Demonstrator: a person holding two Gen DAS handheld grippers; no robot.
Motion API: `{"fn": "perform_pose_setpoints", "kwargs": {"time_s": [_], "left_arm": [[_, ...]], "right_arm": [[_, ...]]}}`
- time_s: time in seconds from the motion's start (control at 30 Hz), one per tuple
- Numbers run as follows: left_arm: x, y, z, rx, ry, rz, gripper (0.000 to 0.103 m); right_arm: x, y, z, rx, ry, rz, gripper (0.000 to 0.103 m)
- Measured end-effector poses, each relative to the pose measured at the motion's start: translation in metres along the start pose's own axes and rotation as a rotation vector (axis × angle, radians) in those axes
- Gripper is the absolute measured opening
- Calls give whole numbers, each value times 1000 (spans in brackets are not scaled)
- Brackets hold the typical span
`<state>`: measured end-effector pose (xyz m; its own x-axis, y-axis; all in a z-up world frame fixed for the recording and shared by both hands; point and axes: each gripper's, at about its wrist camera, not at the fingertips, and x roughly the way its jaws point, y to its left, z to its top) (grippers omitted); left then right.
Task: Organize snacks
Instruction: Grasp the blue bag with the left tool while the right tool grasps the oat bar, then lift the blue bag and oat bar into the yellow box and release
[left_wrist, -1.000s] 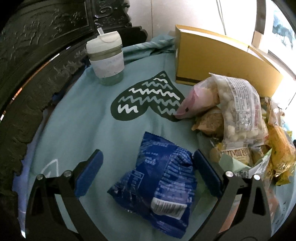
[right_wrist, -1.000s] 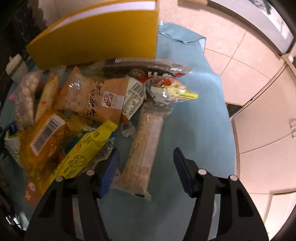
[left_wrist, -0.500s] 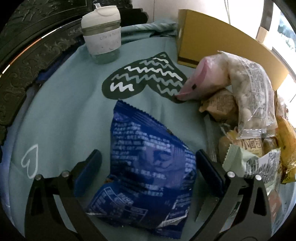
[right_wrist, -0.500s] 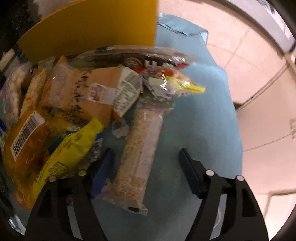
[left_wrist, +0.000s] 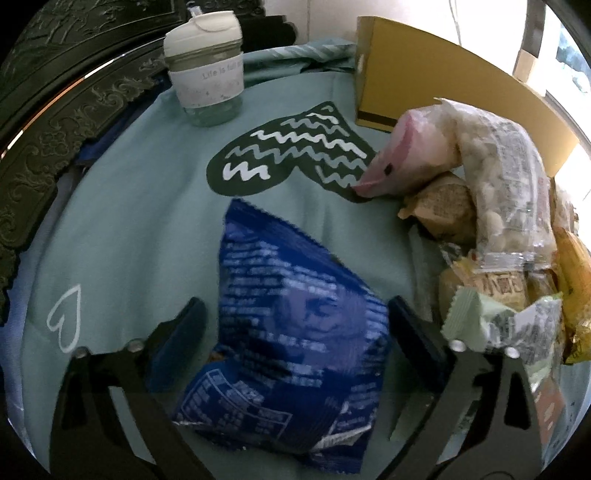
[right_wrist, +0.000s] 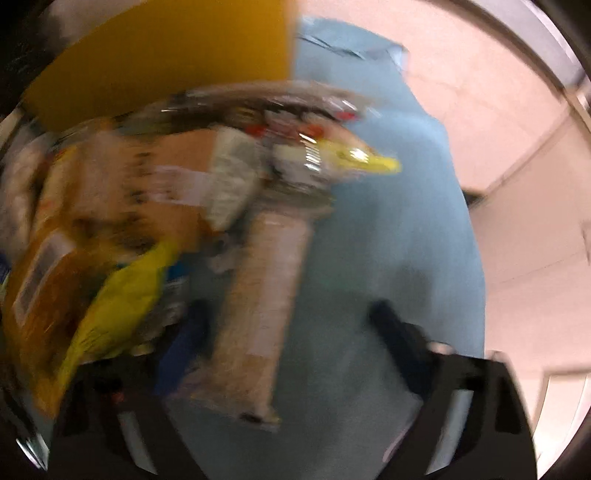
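Note:
A blue snack bag (left_wrist: 295, 314) lies on the teal cloth (left_wrist: 129, 221). My left gripper (left_wrist: 295, 306) straddles it and its jaws are closing. The right pad (left_wrist: 410, 332) is at the bag's edge, while a thin gap remains at the left pad (left_wrist: 181, 336). The right wrist view is blurred. There a long tan cracker pack (right_wrist: 266, 295) lies between the jaws of my right gripper (right_wrist: 290, 310), which are also closing. The pack sits near the left pad (right_wrist: 184, 339), and cloth shows between it and the right pad.
A pile of snack packets (left_wrist: 498, 221) (right_wrist: 110, 221) fills the cloth's middle, in front of a yellow cardboard box (left_wrist: 443, 81) (right_wrist: 166, 66). A lidded cup (left_wrist: 205, 74) stands at the back left. Dark carved wood (left_wrist: 55, 110) borders the left. Tiled floor (right_wrist: 498, 129) lies beyond the right edge.
The left gripper came down over the blue bag, which now fills the gap, and its jaws narrowed. The right gripper sank toward the tan pack; its view turned blurry.

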<state>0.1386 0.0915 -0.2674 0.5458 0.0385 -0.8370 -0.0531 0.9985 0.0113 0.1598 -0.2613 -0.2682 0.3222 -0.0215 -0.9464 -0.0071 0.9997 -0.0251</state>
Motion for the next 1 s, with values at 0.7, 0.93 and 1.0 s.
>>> {"fn": "perform_pose_setpoints", "kwargs": {"time_s": [0.7,0.93,1.0], "left_arm": [[-69,6,-13,-33,-75,-147,46],[-79,2,-8,-27,-87,-158,46],[-83,3,-8,-22,-89,-156,46]], "right_arm": [[-57,-12,-18,49,-70,174,29],[-82,-3,-39,30,-89,202,29],[-89,-2,-40,27,-96,210,29]]}}
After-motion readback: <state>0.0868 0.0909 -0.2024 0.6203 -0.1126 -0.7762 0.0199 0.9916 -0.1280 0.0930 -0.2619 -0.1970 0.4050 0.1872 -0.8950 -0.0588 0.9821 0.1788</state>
